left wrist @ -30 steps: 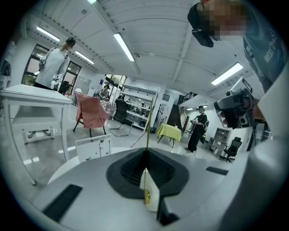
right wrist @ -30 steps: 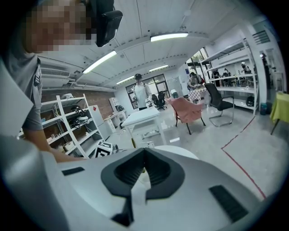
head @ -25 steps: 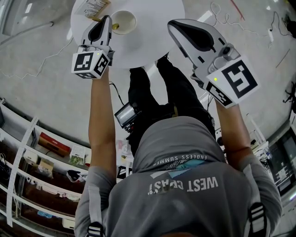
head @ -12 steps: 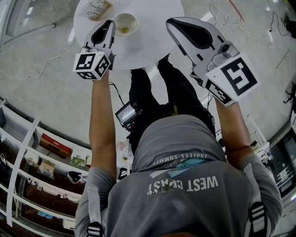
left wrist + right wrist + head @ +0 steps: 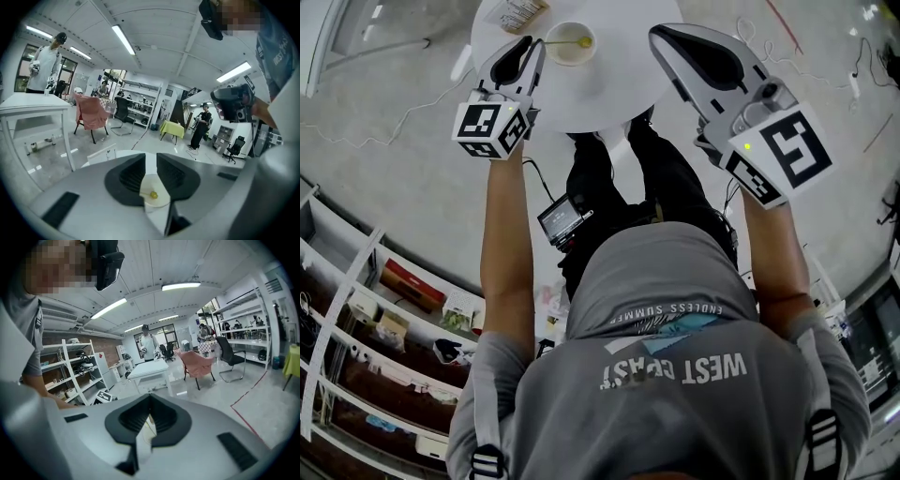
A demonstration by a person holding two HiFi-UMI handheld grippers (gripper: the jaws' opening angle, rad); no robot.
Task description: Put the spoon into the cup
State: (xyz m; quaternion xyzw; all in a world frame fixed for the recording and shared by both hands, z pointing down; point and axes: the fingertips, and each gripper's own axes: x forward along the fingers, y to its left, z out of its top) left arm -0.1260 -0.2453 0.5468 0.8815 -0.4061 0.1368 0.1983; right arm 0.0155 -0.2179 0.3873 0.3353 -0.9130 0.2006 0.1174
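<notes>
Round white tabletop (image 5: pixel 609 94) beneath both grippers, spoon resting in cup.
Head view: cup (image 5: pixel 570 42) near the far edge, left of centre; spoon (image 5: pixel 581 41) lying inside it, yellow end to the right, thin handle reaching toward the left rim; printed packet (image 5: pixel 517 11) at the far-left edge; left gripper (image 5: pixel 528 45) just beside the cup's left side; right gripper (image 5: pixel 664 37) over the right edge, well apart from the cup. Left gripper view: jaws slightly parted, released, holding nothing, cup and yellow spoon end visible through the gap. Right gripper view: jaws clenched tip to tip, holding nothing.
</notes>
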